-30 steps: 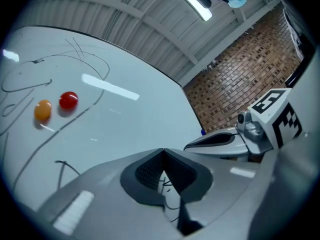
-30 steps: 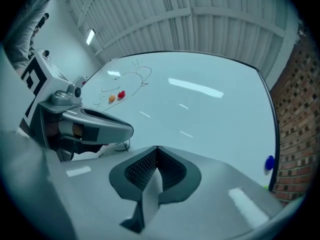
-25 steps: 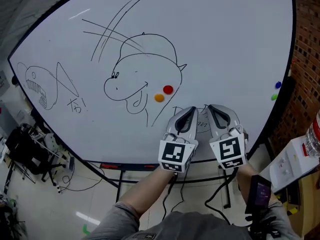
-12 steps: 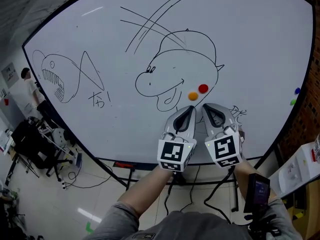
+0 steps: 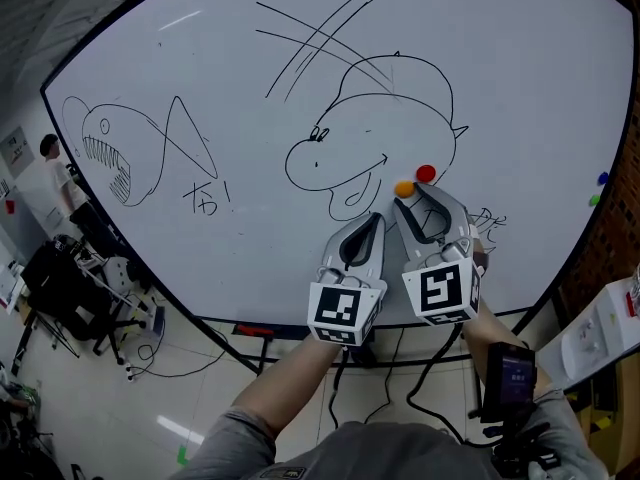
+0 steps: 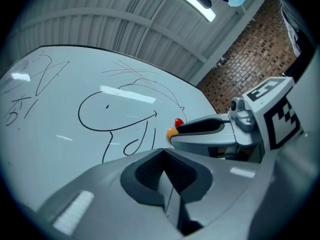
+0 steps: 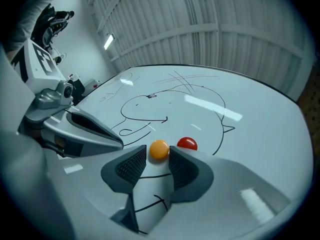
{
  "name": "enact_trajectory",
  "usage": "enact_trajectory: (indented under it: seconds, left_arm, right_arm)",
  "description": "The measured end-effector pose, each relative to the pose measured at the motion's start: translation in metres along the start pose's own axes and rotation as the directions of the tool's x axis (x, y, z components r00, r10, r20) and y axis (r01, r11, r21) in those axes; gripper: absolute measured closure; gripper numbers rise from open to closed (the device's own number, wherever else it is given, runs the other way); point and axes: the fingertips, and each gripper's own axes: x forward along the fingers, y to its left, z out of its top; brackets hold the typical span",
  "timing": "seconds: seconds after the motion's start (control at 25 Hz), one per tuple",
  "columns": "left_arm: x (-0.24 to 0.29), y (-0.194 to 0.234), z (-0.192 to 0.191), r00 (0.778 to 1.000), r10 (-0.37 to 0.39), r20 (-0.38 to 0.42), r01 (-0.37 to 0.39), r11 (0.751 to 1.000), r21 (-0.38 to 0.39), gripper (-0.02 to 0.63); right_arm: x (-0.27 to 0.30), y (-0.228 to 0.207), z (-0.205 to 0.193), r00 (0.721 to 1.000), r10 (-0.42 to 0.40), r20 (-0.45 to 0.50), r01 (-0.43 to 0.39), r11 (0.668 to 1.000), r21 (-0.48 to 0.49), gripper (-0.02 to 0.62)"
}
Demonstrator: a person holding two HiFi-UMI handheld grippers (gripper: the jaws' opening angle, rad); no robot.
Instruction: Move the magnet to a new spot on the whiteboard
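Large white whiteboard (image 5: 200, 58) on a dark frame fills the room ahead. Black marker drawings on it: a fish (image 5: 105, 153) at the left, a cartoon head in a cap (image 5: 370, 128) at centre. Brick wall (image 5: 615, 88) at the far right.

Magnets seen: 4.
- The round orange magnet (image 7: 159, 149) and the round red magnet (image 7: 187, 143) sit just beside each other, right of the cartoon's chin. The red one is on the right and a little higher on the board.
- A small blue magnet (image 5: 602, 178) and a small green magnet (image 5: 594, 200) sit at the board's right edge, well apart from the other 2.

Right gripper (image 7: 157, 156): the jaws have just been opening and stand apart, tips flanking the orange magnet. The magnet sits between the very tips. The pads are not clamped on it as far as I can see, as a sliver of board shows on its left side. The red magnet lies just outside the right jaw.

Left gripper (image 6: 162, 151): jaws clenched together with nothing in them. It is held just left of the right gripper, a little nearer to the person.

Progress, my reading: the orange magnet is the target, since the jaws line up on it. The approach is done, but there is 0 displacement so far and the magnet sits flat on the board next to the red one. Remaining steps are to close on it, pull it free, carry it to bare board, set it down and let go. Risk: the right jaw nudging the red magnet.
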Motion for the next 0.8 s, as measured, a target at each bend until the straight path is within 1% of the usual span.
enact_trajectory:
  seconds: [0.12,0.24,0.36,0.52,0.8]
  left_arm:
    - [-0.005,0.006,-0.001,1.0,-0.003,-0.001,0.003,1.0,-0.005,0.604]
    - [-0.007,0.011,-0.003,1.0,-0.009,-0.002,0.009,1.0,-0.012,0.604]
    - [-0.009,0.011,-0.004,1.0,-0.016,0.001,0.016,1.0,-0.019,0.604]
    - [-0.008,0.006,-0.005,0.999,-0.035,0.001,0.035,0.999,-0.027,0.604]
    - [0.001,-0.015,-0.008,0.997,-0.071,-0.002,0.071,0.997,-0.036,0.604]
  right_arm:
    - [0.002,-0.001,0.0,0.999,-0.041,-0.019,0.041,0.999,-0.006,0.449]
    - [0.003,-0.001,-0.001,0.996,-0.078,-0.043,0.076,0.996,-0.037,0.463]
    - [0.004,0.0,0.0,0.996,-0.077,-0.05,0.075,0.996,-0.048,0.469]
    - [0.002,0.0,-0.004,0.995,-0.072,-0.073,0.069,0.997,-0.035,0.472]
    - [-0.012,-0.008,-0.026,0.991,-0.065,-0.121,0.065,0.998,-0.009,0.472]
